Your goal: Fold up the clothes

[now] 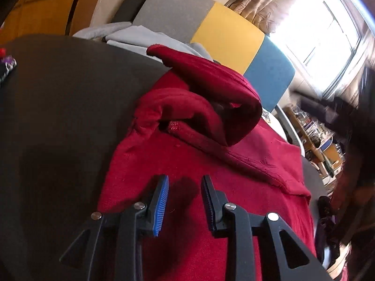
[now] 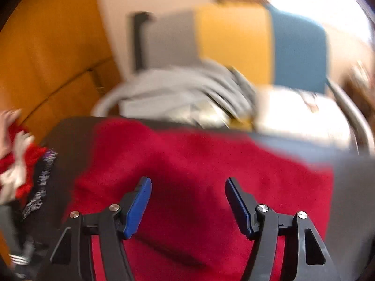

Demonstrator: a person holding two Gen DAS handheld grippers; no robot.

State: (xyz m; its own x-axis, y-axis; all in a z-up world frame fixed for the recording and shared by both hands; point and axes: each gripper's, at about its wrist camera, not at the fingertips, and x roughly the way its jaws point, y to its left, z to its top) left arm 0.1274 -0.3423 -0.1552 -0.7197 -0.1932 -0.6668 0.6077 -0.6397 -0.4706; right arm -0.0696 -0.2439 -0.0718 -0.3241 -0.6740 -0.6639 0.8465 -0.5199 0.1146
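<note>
The red garment (image 1: 201, 154) lies spread on the dark grey surface (image 1: 70, 107), filling the near and right part of the left wrist view. That view is sharp and shows a thick rolled fold of the same cloth at the garment's far end, curling up off the surface; the right wrist view is blurred and shows only a flat red expanse (image 2: 201, 164) with no fold discernible. The left claw (image 1: 185, 182) hangs over the garment, released, its jaws parted by a narrow gap with nothing between them. The right claw (image 2: 188, 185) hangs over the cloth too, released, jaws set wider, nothing between the pads. Beyond the far edge of the surface, both views show grey clothes (image 1: 131, 37) piled before grey, yellow and blue panels (image 1: 229, 39). Only the right wrist view shows a red-and-white item (image 2: 16, 164) at the left edge. Only the left wrist view shows the bright window (image 1: 318, 39) and curtain (image 1: 260, 2).
</note>
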